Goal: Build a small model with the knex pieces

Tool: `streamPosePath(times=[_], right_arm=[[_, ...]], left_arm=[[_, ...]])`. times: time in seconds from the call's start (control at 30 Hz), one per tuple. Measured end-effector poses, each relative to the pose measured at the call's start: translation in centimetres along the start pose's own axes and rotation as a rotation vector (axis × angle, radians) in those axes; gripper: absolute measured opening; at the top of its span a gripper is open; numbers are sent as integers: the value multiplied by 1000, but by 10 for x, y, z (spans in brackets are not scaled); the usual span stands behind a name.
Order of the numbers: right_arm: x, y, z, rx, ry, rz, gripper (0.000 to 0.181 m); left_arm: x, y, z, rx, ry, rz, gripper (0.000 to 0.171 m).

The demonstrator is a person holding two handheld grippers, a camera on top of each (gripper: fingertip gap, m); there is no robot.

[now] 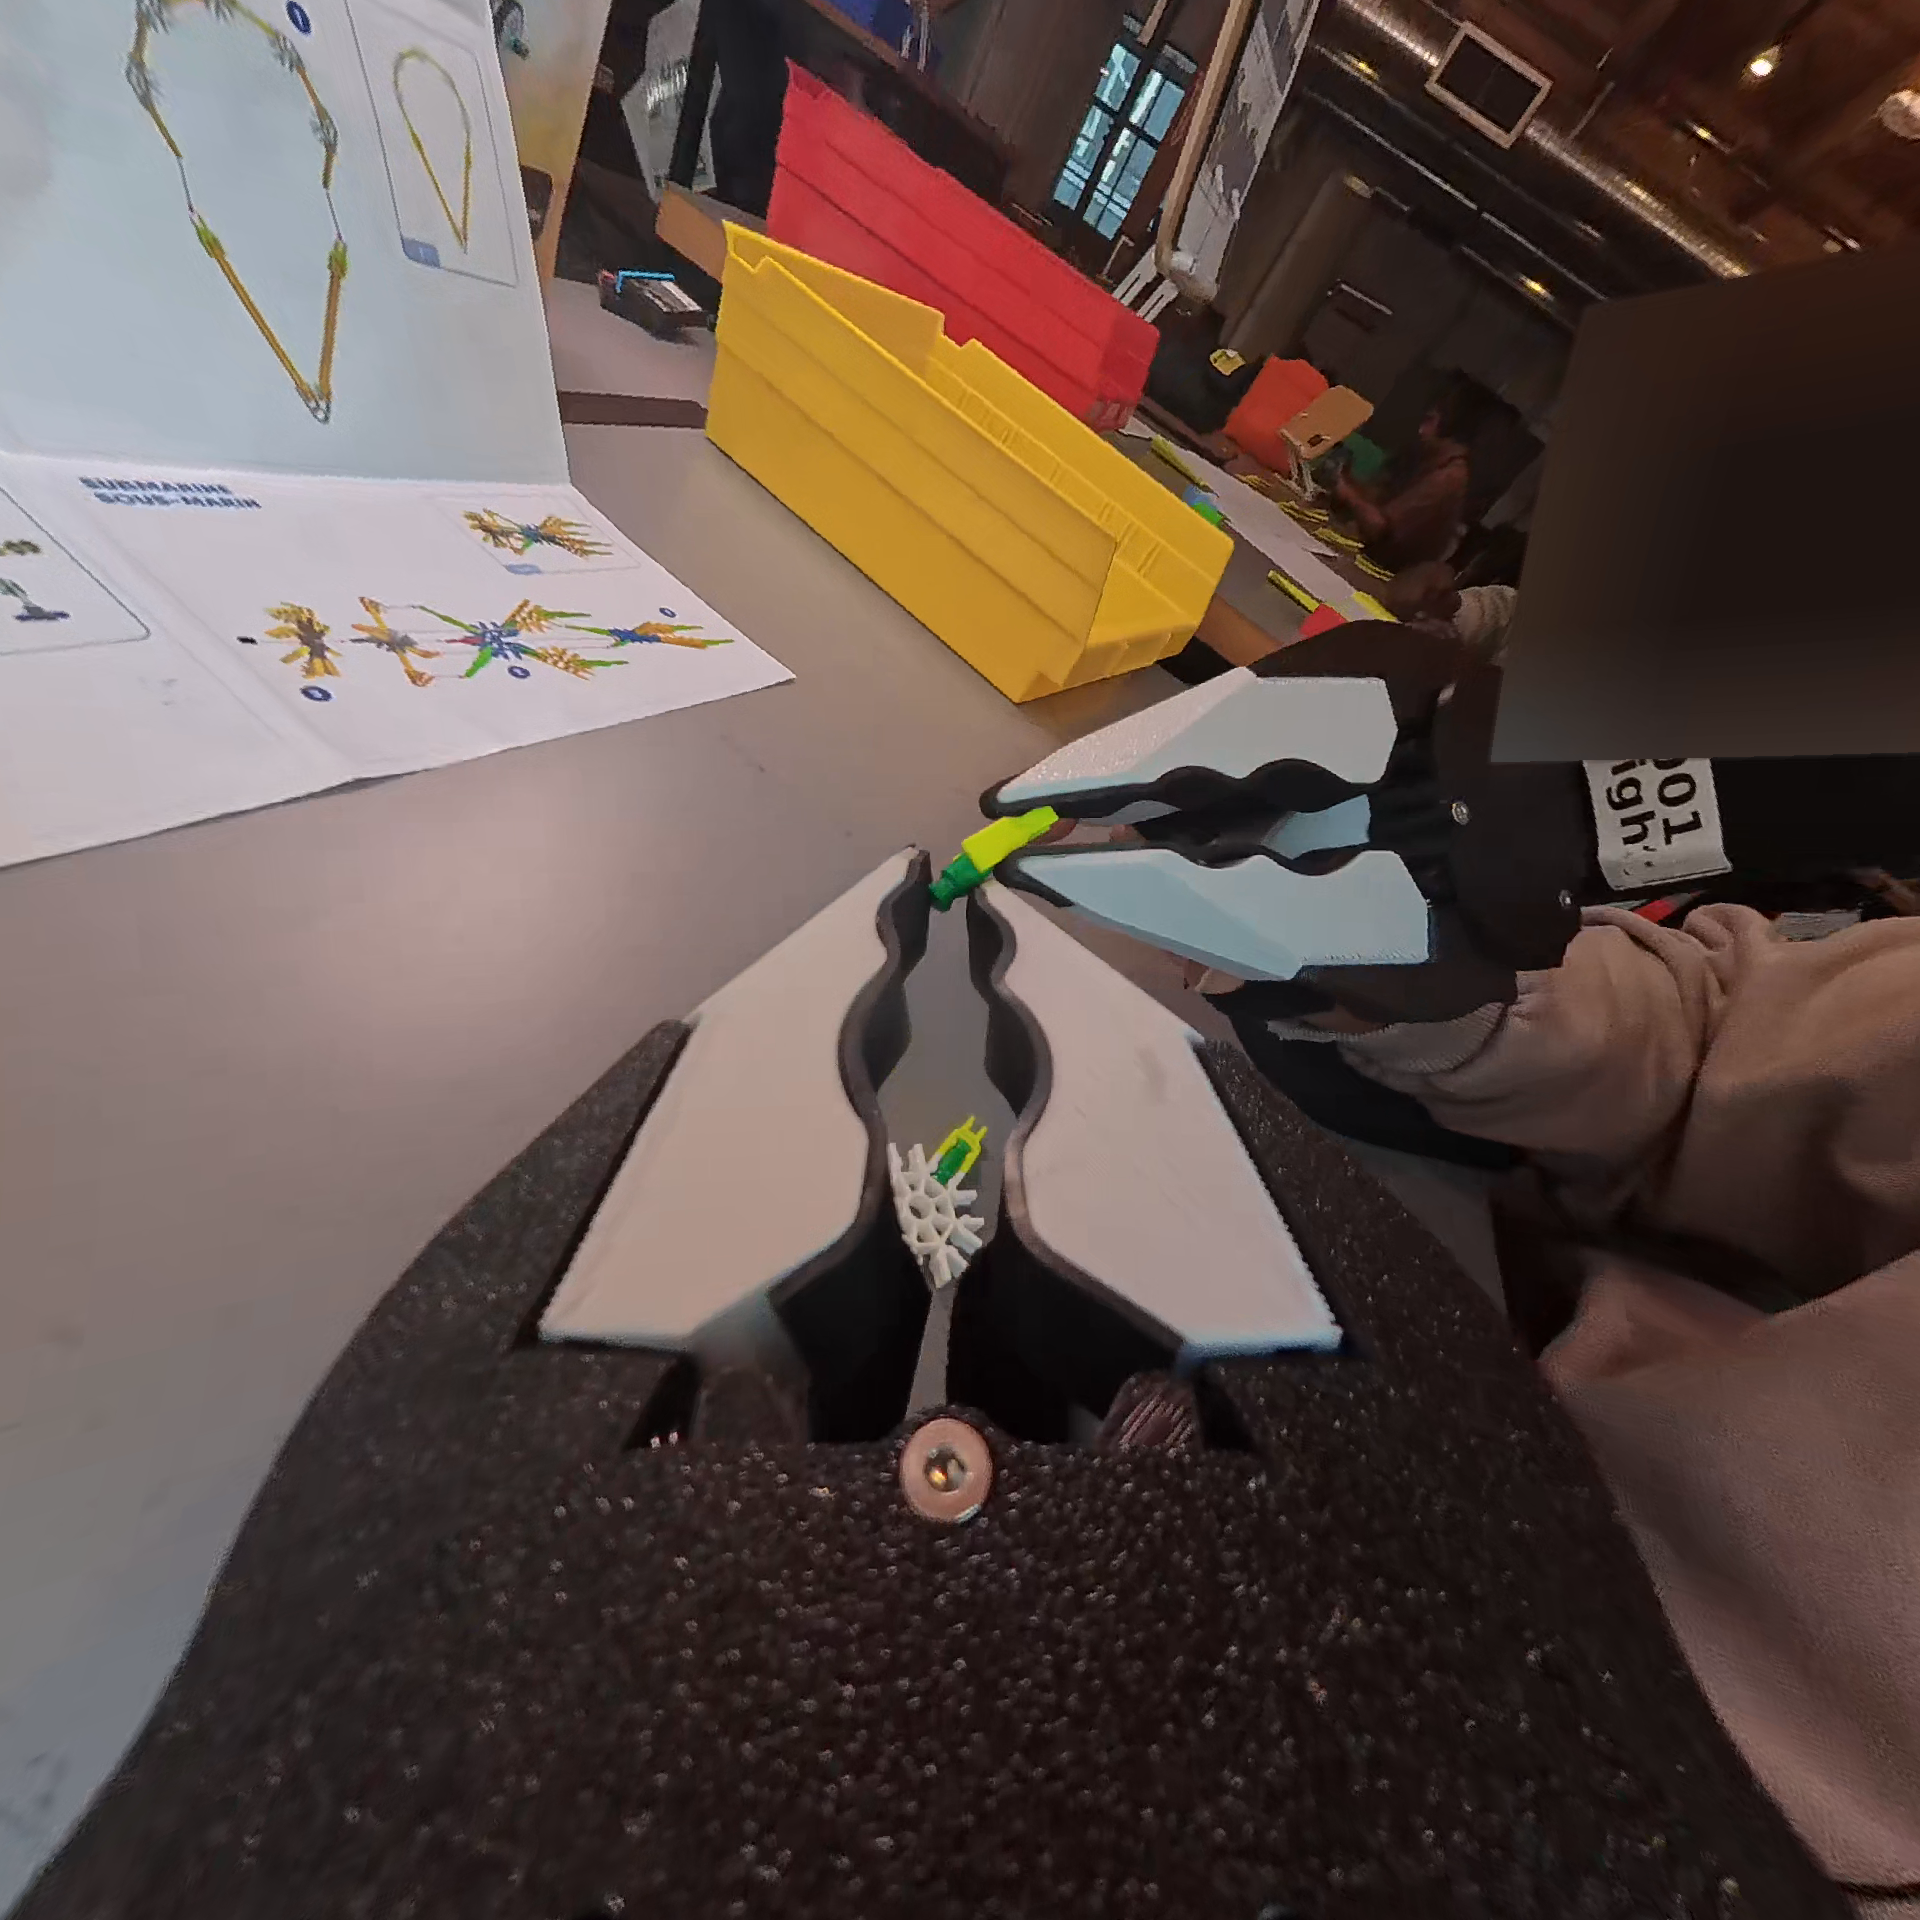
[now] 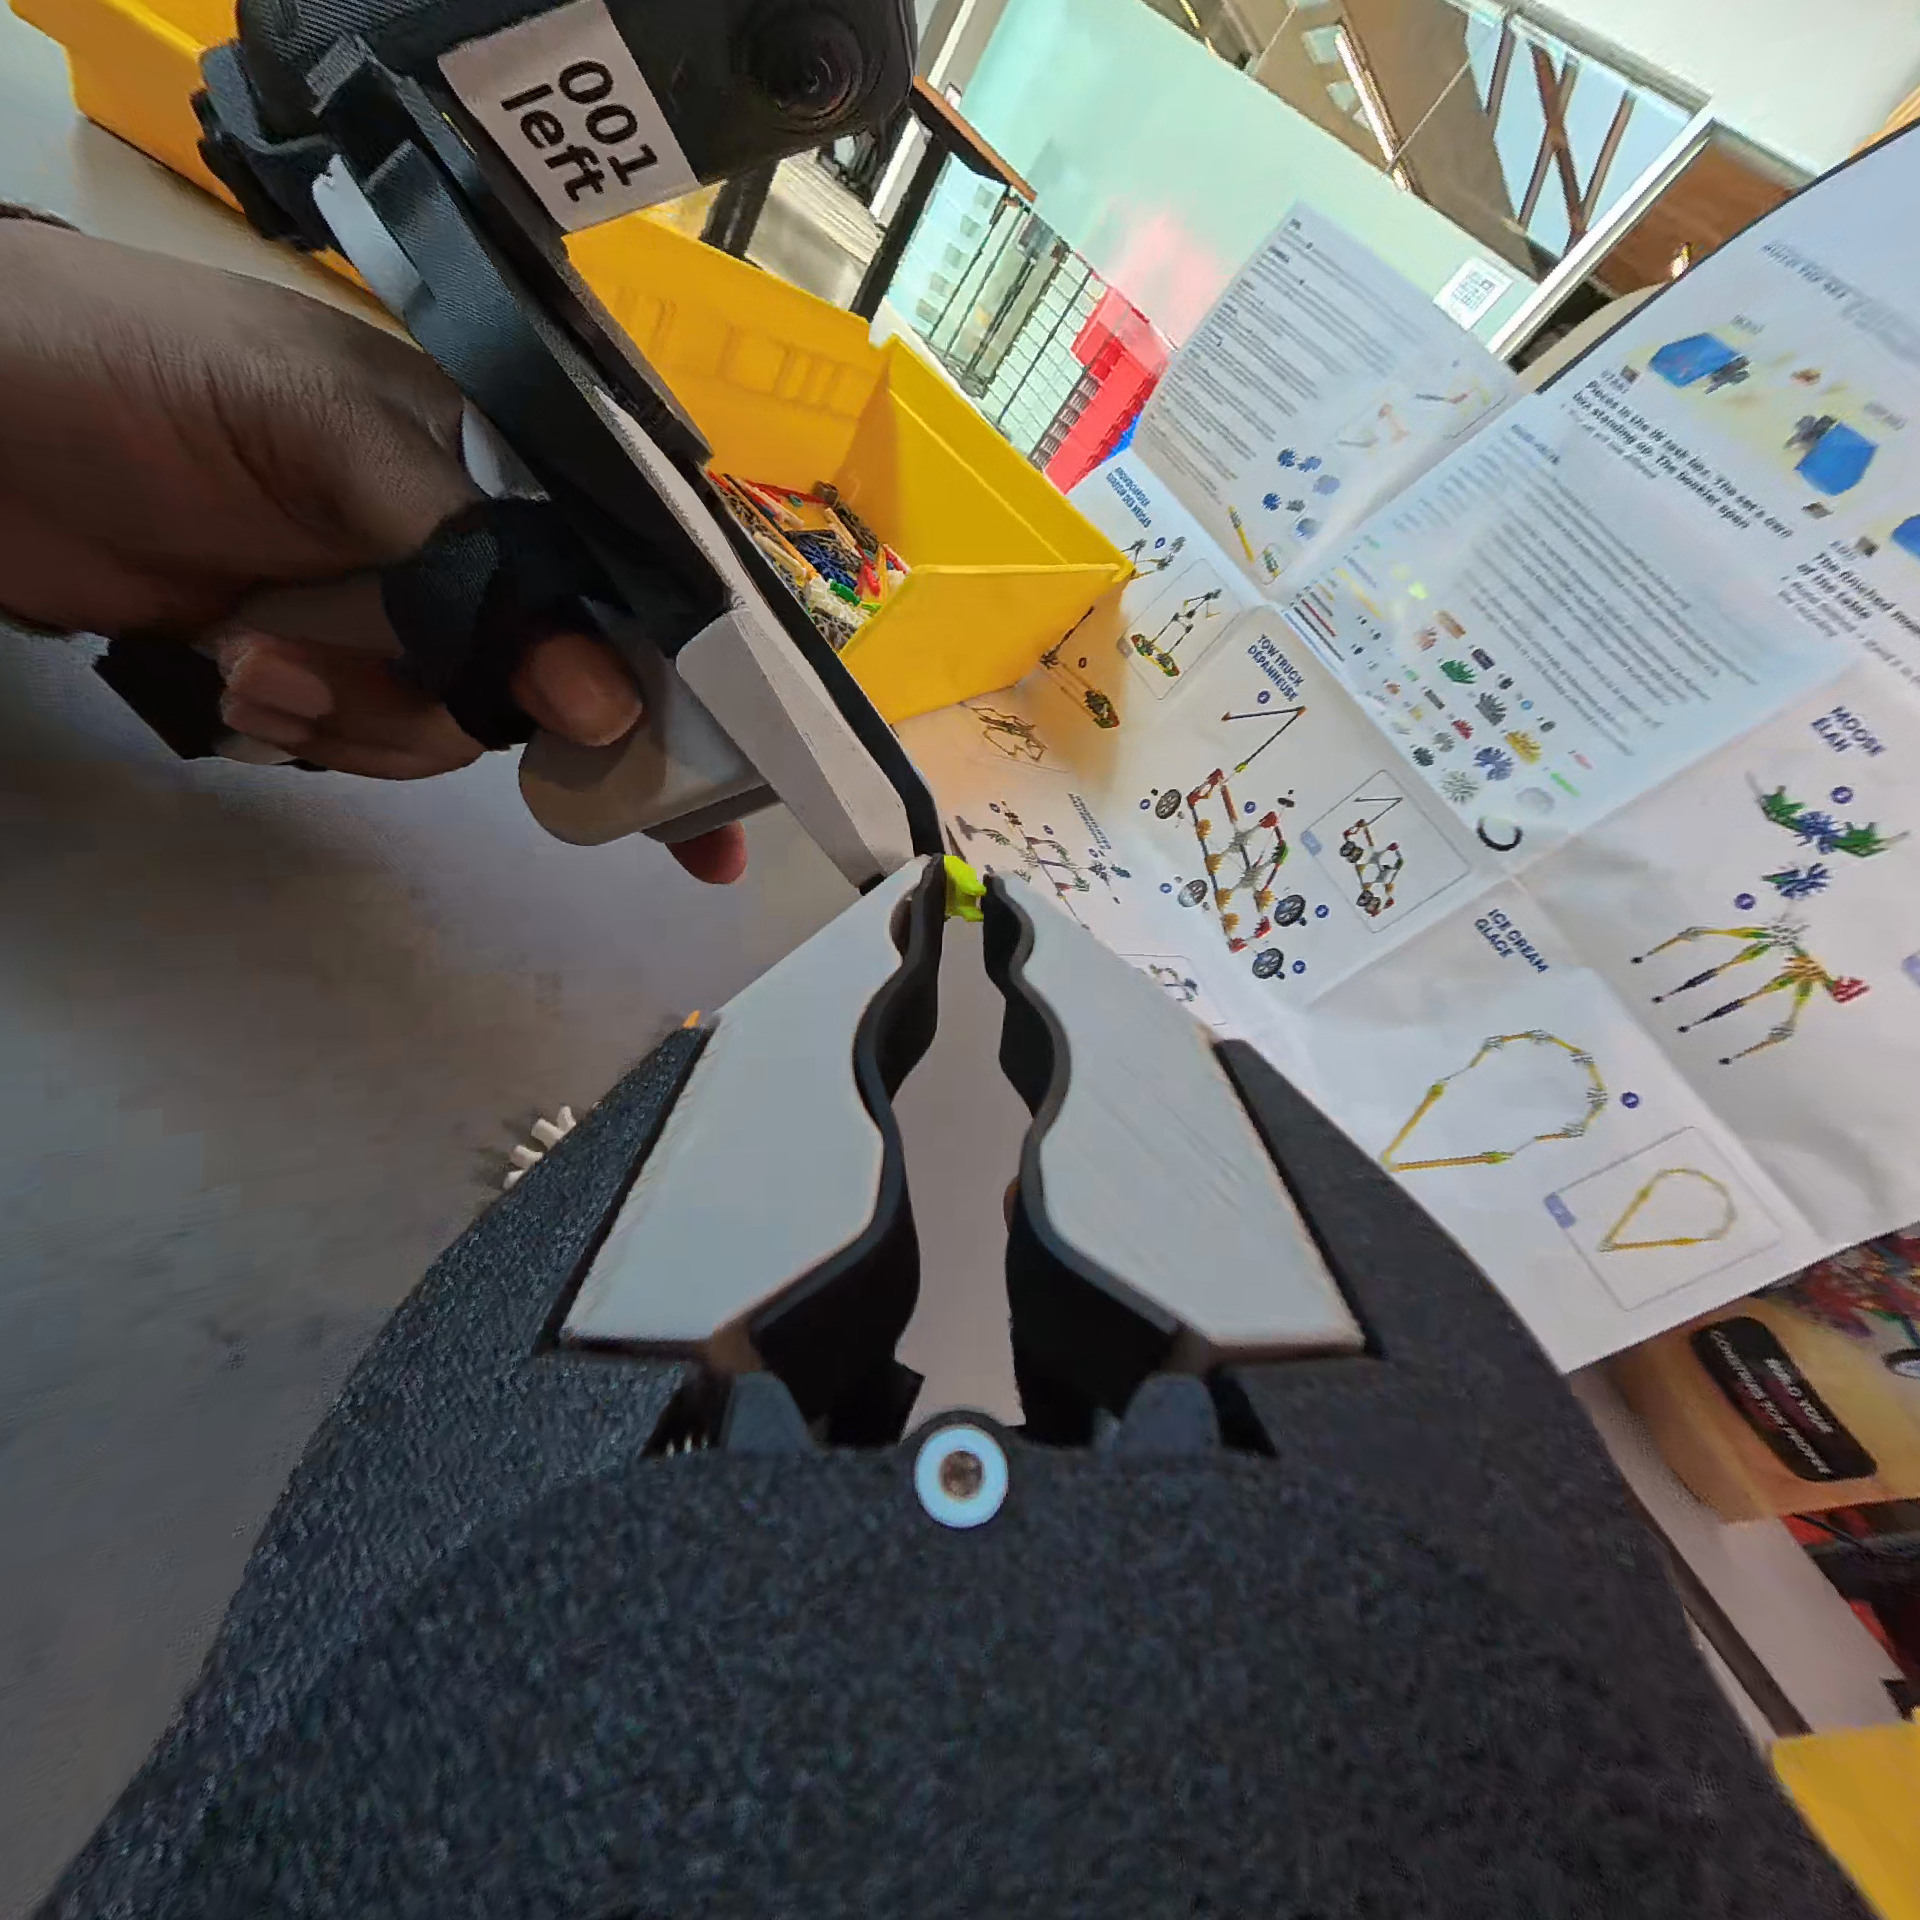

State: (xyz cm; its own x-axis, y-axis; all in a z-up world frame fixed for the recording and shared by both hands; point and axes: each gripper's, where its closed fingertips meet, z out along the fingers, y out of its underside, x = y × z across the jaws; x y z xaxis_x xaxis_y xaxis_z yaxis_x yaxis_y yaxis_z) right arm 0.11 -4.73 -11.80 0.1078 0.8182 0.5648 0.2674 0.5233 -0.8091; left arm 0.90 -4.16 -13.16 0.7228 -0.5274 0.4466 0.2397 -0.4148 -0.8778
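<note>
My right gripper (image 2: 961, 888) is shut on a small yellow-green clip piece (image 2: 964, 891). In the left wrist view it (image 1: 1010, 837) comes in from the right and holds the clip (image 1: 1003, 834) level above the table. A short green rod end (image 1: 951, 883) sticks out of the clip. My left gripper (image 1: 948, 878) is closed on that rod end, tip to tip with the right gripper. Its finger (image 2: 800, 748) shows from the upper left in the right wrist view. A white snowflake connector (image 1: 935, 1210) with a green and yellow piece on it lies on the table under the left gripper.
A yellow bin (image 1: 935, 468) and a red bin (image 1: 935, 239) stand behind on the grey table (image 1: 312, 1039). The yellow bin (image 2: 987, 582) holds several small pieces (image 2: 831, 561). Instruction sheets (image 1: 312, 644) (image 2: 1455, 727) lie and stand at the side. A person's hand (image 2: 208, 468) holds the left gripper. Left and right tips are no more than a few centimetres apart.
</note>
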Motion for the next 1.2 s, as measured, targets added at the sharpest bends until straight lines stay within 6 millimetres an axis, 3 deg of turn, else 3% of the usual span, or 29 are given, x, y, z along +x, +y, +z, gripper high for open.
streamPosePath(times=[0.1,0.2,0.3,0.5,0.6,0.93,1.07,1.2], right_arm=[[1,-7,0,3,59,-78,4],[4,-14,6,-1,102,-134,1],[16,-20,3,65,43,17,2],[18,-5,-6,213,-421,1028,2],[17,-11,-10,279,-583,1254,2],[-12,-2,-30,103,-775,1008,8],[-23,7,-37,42,-844,976,13],[-18,4,-36,90,-865,1059,12]], left_arm=[[-1,-2,2,-9,-112,123,3],[6,3,12,-24,-115,130,0],[8,-8,11,-8,-70,120,1],[20,-3,8,-28,92,23,4],[25,-6,6,-17,137,-15,4],[34,15,-3,-137,172,192,4],[35,19,-4,-149,173,273,4],[34,20,-7,-156,176,320,4]])
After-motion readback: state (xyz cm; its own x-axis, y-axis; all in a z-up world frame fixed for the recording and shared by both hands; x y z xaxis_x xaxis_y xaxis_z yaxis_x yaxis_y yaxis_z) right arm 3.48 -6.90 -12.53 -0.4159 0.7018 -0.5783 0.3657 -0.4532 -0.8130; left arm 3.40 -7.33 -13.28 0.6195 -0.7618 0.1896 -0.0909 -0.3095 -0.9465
